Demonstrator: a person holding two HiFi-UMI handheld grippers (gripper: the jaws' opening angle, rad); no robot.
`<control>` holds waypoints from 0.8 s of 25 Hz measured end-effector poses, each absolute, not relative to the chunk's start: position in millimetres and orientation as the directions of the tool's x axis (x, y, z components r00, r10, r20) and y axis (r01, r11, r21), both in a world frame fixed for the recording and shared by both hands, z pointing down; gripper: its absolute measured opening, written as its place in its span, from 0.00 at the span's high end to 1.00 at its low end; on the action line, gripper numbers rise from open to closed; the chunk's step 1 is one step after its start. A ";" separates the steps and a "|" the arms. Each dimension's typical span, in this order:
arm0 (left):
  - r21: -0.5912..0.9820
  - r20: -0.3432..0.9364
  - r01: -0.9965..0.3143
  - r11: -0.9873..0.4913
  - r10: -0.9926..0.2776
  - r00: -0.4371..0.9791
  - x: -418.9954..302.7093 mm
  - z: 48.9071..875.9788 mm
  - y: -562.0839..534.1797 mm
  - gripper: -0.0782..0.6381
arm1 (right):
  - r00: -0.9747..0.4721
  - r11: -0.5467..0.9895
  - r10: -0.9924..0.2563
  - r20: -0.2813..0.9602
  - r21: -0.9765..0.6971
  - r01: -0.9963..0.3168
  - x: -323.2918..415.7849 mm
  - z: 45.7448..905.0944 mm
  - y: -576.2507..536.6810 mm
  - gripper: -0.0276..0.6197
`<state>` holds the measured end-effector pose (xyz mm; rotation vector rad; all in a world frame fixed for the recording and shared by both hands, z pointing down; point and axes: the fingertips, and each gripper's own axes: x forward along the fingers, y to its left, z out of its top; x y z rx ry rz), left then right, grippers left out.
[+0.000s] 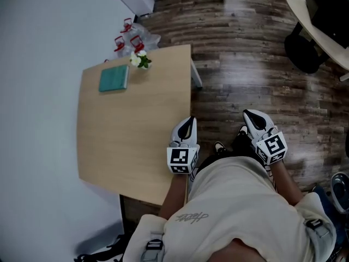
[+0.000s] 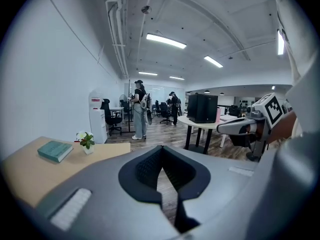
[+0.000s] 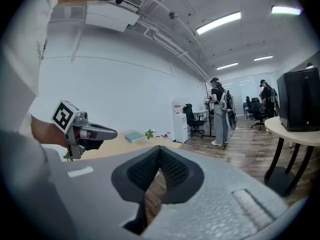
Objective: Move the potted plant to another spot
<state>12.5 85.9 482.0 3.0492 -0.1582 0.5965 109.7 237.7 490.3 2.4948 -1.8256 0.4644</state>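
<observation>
The potted plant (image 1: 140, 59), a small white pot with white flowers and green leaves, stands at the far corner of the light wooden table (image 1: 136, 130). It shows small in the left gripper view (image 2: 86, 141) and the right gripper view (image 3: 149, 133). My left gripper (image 1: 189, 119) hovers shut and empty at the table's near right edge, far from the plant. My right gripper (image 1: 248, 113) hangs shut and empty over the wooden floor, to the right of the table. In their own views the left gripper (image 2: 161, 149) and the right gripper (image 3: 160, 150) both show pads meeting with nothing between them.
A teal book (image 1: 113, 78) lies on the table left of the plant. Red-handled items (image 1: 128, 34) sit on the floor behind the table. A pale round table (image 1: 319, 23) with a black box stands at the right. People (image 2: 139, 109) stand far off, near office chairs.
</observation>
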 end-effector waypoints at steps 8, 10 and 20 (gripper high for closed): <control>0.022 0.399 -0.060 -0.998 -0.046 0.916 33.7 492.0 95.1 0.83 | 0.317 -0.367 -0.913 0.259 -0.180 -0.913 122.9 500.6 255.1 0.95; 0.029 0.395 -0.052 -0.998 -0.036 0.918 38.3 490.3 97.7 0.84 | 0.322 -0.374 -0.910 0.263 -0.181 -0.910 125.3 501.8 258.7 0.95; 0.033 0.401 -0.053 -0.998 -0.036 0.916 42.9 492.9 94.3 0.87 | 0.315 -0.356 -0.920 0.232 -0.166 -0.919 139.2 493.9 248.1 0.95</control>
